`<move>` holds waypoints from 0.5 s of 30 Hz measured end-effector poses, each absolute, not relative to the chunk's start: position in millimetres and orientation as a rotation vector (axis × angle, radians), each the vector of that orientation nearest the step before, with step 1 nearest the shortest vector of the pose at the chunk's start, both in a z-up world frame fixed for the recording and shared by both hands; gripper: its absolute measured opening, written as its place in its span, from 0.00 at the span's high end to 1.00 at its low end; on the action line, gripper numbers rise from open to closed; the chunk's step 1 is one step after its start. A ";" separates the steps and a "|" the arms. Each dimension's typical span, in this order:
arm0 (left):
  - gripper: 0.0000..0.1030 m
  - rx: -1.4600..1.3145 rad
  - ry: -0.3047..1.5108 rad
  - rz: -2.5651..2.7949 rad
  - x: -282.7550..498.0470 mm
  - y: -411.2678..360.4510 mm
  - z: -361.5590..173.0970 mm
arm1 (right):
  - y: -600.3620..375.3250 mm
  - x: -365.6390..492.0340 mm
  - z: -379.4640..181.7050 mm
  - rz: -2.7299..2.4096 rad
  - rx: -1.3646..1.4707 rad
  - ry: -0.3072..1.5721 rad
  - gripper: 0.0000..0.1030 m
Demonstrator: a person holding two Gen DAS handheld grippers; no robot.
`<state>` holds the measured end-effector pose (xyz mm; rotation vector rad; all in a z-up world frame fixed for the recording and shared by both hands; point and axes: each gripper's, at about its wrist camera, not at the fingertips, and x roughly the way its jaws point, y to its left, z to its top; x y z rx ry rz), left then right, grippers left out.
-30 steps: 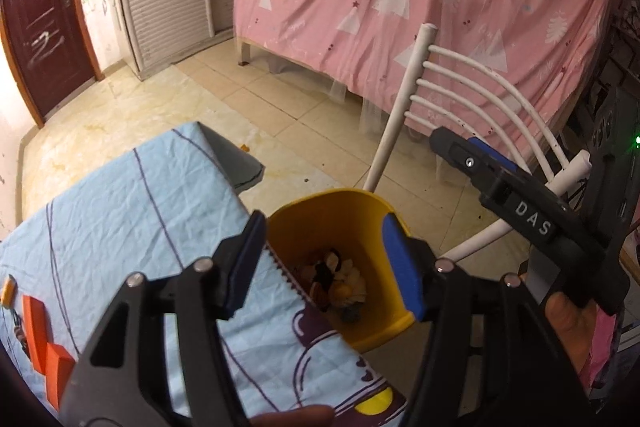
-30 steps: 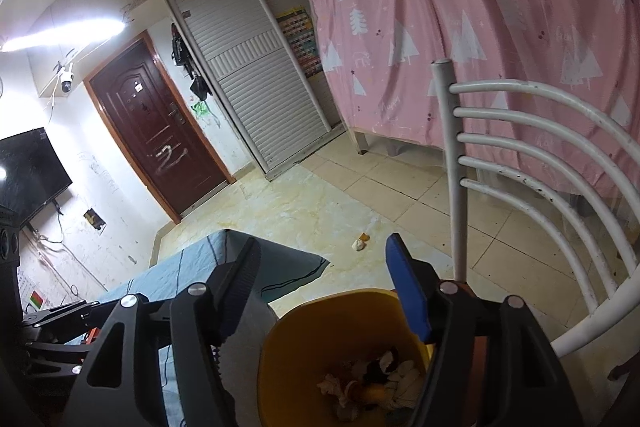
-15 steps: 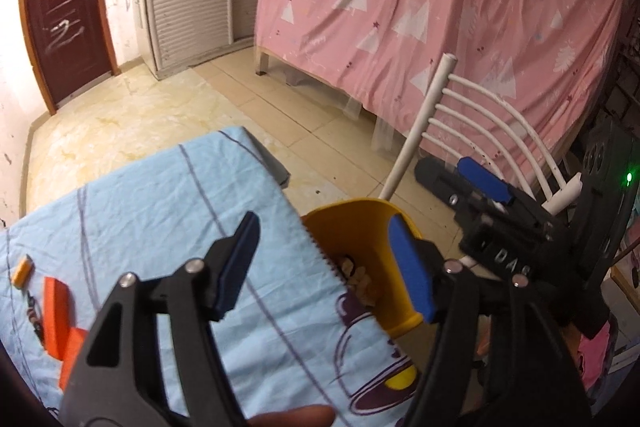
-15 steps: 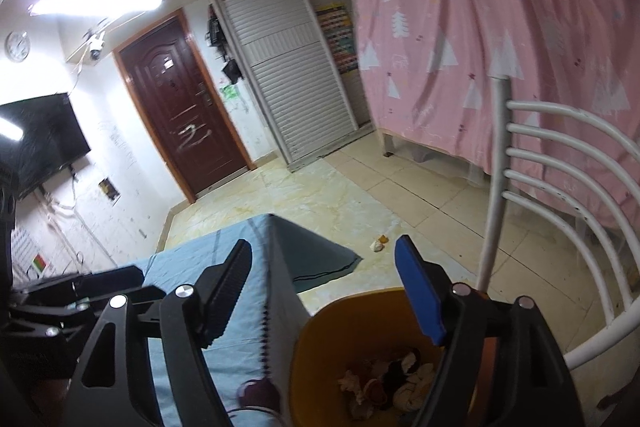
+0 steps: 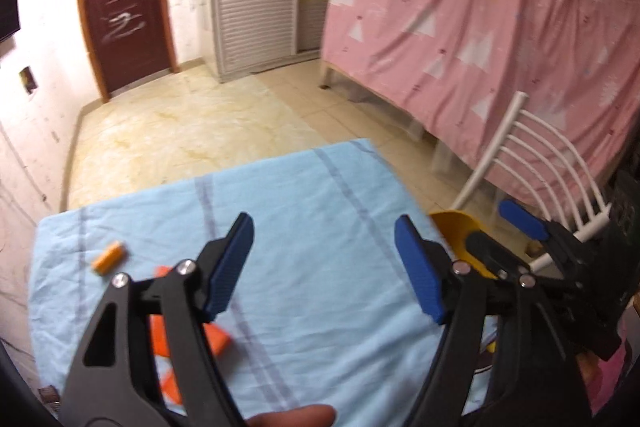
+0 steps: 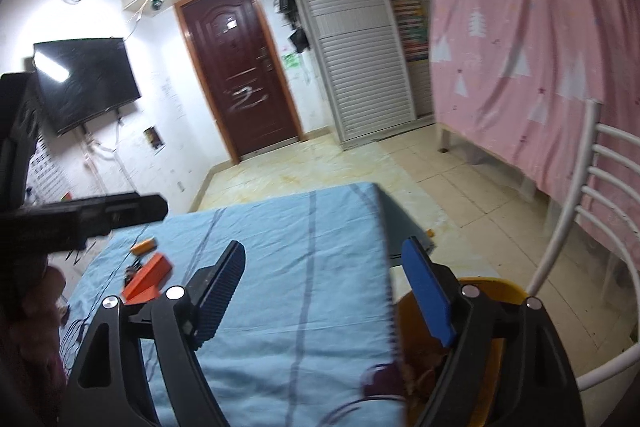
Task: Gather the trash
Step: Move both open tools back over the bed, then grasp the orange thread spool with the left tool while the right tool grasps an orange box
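My left gripper [image 5: 326, 267] hovers over the light blue tablecloth [image 5: 304, 195], its blue-padded jaws opening with nothing between them. A small orange cylinder [image 5: 108, 255] lies on the cloth at the left, and flat orange pieces [image 5: 218, 341] lie behind the left finger. My right gripper [image 6: 324, 291] hangs above the table's right edge, jaws also opening and empty. The yellow bin [image 6: 496, 287] stands on the floor beside the table, with crumpled trash [image 6: 424, 371] inside, partly hidden by the right finger. The same orange pieces [image 6: 148, 277] show in the right wrist view.
A white slatted chair [image 5: 540, 163] stands just past the bin [image 5: 456, 225]. A pink curtain [image 5: 460, 27] covers the right side of the room. Tiled floor stretches to a dark red door [image 6: 240, 75]. A person's fingertip [image 5: 292, 417] shows at the bottom edge.
Both views have swung left, from above the yellow bin to over the tablecloth. Both pairs of jaws have widened. The orange items have come further into view.
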<state>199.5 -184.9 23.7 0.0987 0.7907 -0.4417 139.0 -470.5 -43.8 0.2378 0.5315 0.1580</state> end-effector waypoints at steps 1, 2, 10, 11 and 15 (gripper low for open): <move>0.32 0.102 0.789 -0.426 201.2 -177.0 23.3 | -464.6 140.2 -44.4 0.170 0.236 0.536 0.27; 0.32 0.110 0.786 -0.401 204.0 -165.1 22.3 | -457.4 141.8 -45.6 0.187 0.233 0.544 0.26; 0.27 0.103 0.819 -0.273 226.2 -95.5 8.5 | -405.2 152.8 -56.6 0.297 0.191 0.605 0.25; 0.26 0.097 0.824 -0.261 229.0 -87.4 7.2 | -400.4 152.3 -58.6 0.308 0.188 0.611 0.25; 0.26 0.086 0.837 -0.227 237.4 -60.8 1.2 | -368.8 155.3 -62.4 0.375 0.160 0.642 0.25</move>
